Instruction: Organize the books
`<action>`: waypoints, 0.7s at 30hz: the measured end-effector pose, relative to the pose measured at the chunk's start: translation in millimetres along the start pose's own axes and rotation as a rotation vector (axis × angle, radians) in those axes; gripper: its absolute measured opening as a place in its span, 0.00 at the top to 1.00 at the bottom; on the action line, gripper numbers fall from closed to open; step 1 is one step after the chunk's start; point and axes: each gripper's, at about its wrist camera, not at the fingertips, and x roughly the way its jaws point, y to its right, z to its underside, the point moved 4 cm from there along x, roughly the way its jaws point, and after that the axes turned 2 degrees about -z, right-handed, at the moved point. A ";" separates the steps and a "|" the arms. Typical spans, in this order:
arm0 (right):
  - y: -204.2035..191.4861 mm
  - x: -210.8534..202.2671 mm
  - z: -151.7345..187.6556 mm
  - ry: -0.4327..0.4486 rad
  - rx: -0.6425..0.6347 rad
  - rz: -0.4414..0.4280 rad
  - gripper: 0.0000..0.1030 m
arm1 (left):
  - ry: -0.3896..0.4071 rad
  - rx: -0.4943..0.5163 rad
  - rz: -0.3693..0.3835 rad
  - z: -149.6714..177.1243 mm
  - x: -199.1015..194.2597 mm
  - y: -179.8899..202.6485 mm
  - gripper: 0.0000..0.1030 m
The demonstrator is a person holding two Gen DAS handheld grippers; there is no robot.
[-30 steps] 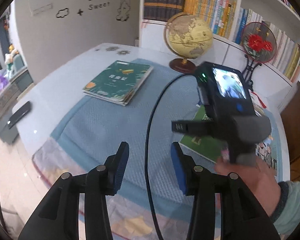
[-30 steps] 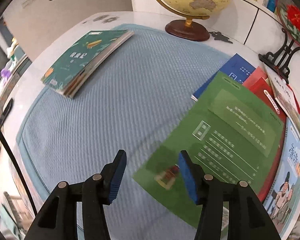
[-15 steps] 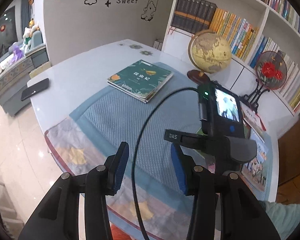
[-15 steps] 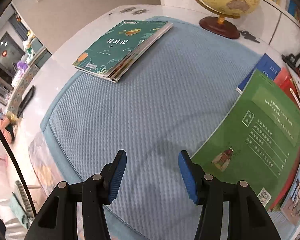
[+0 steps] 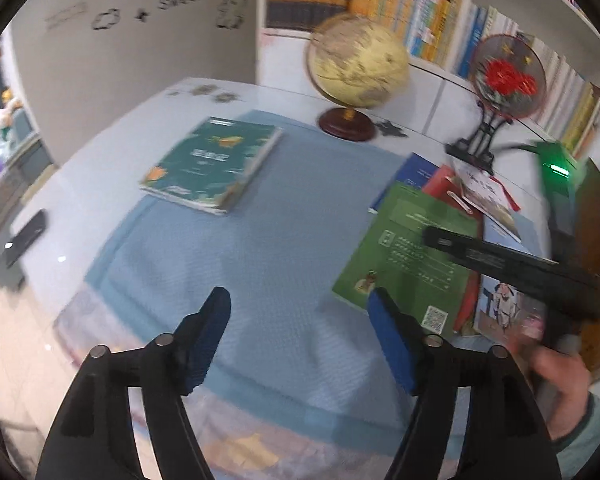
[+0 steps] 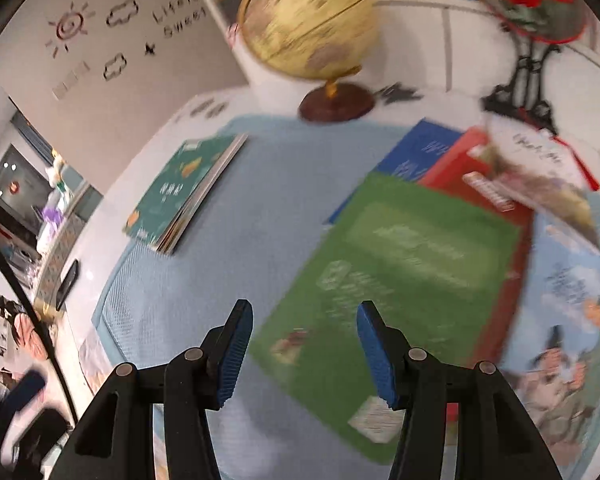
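Both grippers over the mat, nothing held.
I saw table (image 5: 112,140) w/ blue mat (image 5: 284,240); green book (image 6: 400,264) topped the pile at its right edge, dark-green book (image 5: 216,164) near far-left corner. Left gripper (image 5: 300,336) had just been opening, jaws wide, empty; right gripper (image 6: 304,352) apart, empty.

My left hand-held gripper (image 5: 300,336) has matt black plastic arms, metal rivets and ribbed blue rubbery pads (image 5: 392,344). Under it the blue cloth mat (image 5: 260,256) looks woven and waffle-textured, on a smooth glossy white surface (image 5: 100,168). Beside the mat's far edge, the globe (image 5: 356,68) stands on a polished wooden base. The green book (image 6: 400,264) has a smooth paper cover.
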 end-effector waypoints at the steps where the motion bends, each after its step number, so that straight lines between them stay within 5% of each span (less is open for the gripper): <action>1: 9.4 -7.0 0.8 0.014 -0.003 0.014 0.48 | -0.026 0.003 0.034 -2.7 11.0 2.6 0.32; 12: 113.0 -39.6 21.9 0.042 0.249 0.154 0.48 | -0.212 0.162 0.312 -64.9 125.0 53.8 0.39; 16: 107.7 -30.3 27.4 0.038 0.308 0.129 0.48 | -0.275 0.265 0.343 -76.3 169.6 75.2 0.41; 17: 103.0 -26.6 28.9 0.032 0.312 0.112 0.48 | -0.290 0.270 0.353 -76.5 177.3 76.0 0.51; 19: 88.2 -13.1 33.8 0.007 0.313 0.093 0.64 | -0.333 0.271 0.387 -73.5 192.5 76.4 0.59; 21: 73.1 4.8 40.8 -0.034 0.290 0.116 0.68 | -0.365 0.284 0.403 -68.5 204.2 77.3 0.61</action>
